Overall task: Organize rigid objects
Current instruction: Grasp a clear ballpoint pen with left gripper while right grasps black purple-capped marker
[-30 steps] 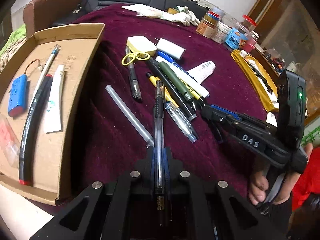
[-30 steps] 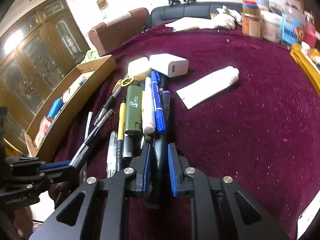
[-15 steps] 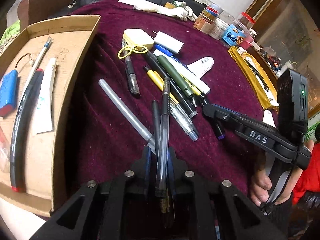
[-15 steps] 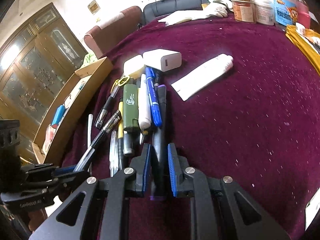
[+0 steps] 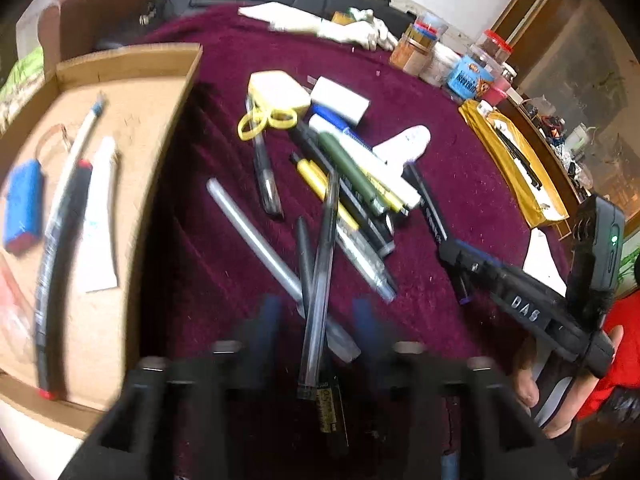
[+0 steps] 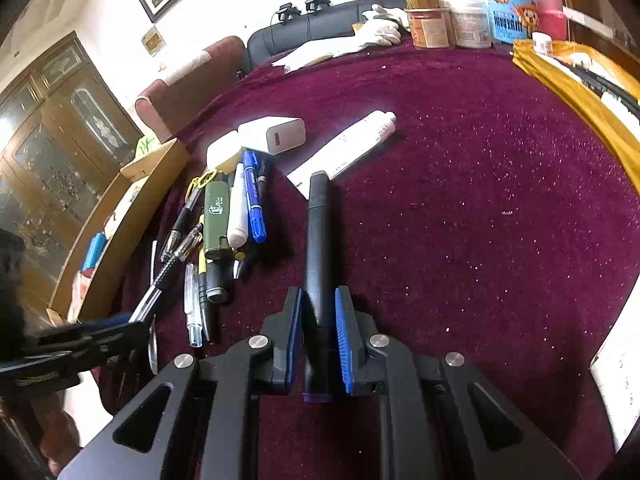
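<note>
My left gripper (image 5: pixel 318 316) is blurred and its jaws are opening. A clear pen (image 5: pixel 320 272) lies loose between the pads, tilted across a grey tube (image 5: pixel 256 240) and a black pen (image 5: pixel 304 256) on the maroon cloth. My right gripper (image 6: pixel 319 320) is shut on a black marker (image 6: pixel 318 232) with a purple end, held to the right of the pen pile (image 6: pixel 232 216). That right gripper (image 5: pixel 460 252) and its marker (image 5: pixel 428 208) also show in the left wrist view. The left gripper (image 6: pixel 80 340) appears blurred at the left edge of the right wrist view.
A cardboard tray (image 5: pixel 132 128) at the left holds a blue battery pack (image 5: pixel 22 204), a white tube (image 5: pixel 98 216) and a long black pen. White chargers (image 6: pixel 276 134), a white tube (image 6: pixel 352 144), jars (image 6: pixel 468 20) and a yellow tray (image 6: pixel 568 92) lie farther back. A hand (image 5: pixel 528 376) holds the right gripper.
The left gripper's jaws have spread and let go of the clear pen, which now leans tilted on the pile. The right gripper has carried the black marker rightward, away from the pile.
</note>
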A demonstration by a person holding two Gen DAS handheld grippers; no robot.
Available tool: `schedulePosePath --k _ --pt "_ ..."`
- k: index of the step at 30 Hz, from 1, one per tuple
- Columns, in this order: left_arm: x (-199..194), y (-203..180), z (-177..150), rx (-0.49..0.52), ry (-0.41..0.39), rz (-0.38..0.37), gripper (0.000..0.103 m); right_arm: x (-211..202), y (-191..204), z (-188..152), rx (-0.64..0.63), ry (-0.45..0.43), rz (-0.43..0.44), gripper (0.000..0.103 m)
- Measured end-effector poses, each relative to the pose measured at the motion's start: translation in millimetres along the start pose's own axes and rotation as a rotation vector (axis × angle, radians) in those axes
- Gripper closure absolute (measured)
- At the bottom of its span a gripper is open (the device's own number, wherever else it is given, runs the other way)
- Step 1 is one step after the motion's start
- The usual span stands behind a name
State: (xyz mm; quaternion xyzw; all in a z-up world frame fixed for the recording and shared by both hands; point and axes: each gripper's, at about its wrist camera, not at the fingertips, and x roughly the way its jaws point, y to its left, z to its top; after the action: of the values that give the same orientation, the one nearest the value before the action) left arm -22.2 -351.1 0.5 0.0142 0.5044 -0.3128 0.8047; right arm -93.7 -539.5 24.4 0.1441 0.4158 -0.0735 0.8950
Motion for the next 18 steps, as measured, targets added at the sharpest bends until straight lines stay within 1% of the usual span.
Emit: schedulePosePath --k 4,6,7,8,10,11,13,16,18 --pt "-10 -9 9 0.036 -0.063 0.038 0.043 0 3 -2 -0.018 -0.008 -0.014 0.087" --pt "-3 -18 16 0.071 -0.067 0.062 0.045 0 3 -1 -0.017 -0.008 -0.012 0.087" --pt "1 -23 19 0.092 -0.073 0.073 0.051 0 3 -2 -0.017 -0.008 -0.011 0.087" --pt "6 -30 21 0.126 -0.078 0.085 0.055 0 3 -2 -0.016 -0.008 -0.008 0.087" --pt "24 -42 26 0.188 -0.062 0.128 0.072 -1 2 -2 -0.015 -0.008 -0.004 0.087" --pt "34 -44 28 0.205 -0.044 0.16 0.078 -2 2 -3 -0.015 -0.008 -0.003 0.087" --pt "42 -45 28 0.216 -0.047 0.184 0.091 -2 1 -3 -0.016 -0.008 -0.001 0.087" --pt "44 -45 28 0.226 -0.063 0.201 0.092 -2 2 -3 -0.02 -0.01 -0.004 0.087" --pt "44 -42 30 0.213 -0.069 0.209 0.092 -1 3 -2 -0.027 -0.011 -0.013 0.087"
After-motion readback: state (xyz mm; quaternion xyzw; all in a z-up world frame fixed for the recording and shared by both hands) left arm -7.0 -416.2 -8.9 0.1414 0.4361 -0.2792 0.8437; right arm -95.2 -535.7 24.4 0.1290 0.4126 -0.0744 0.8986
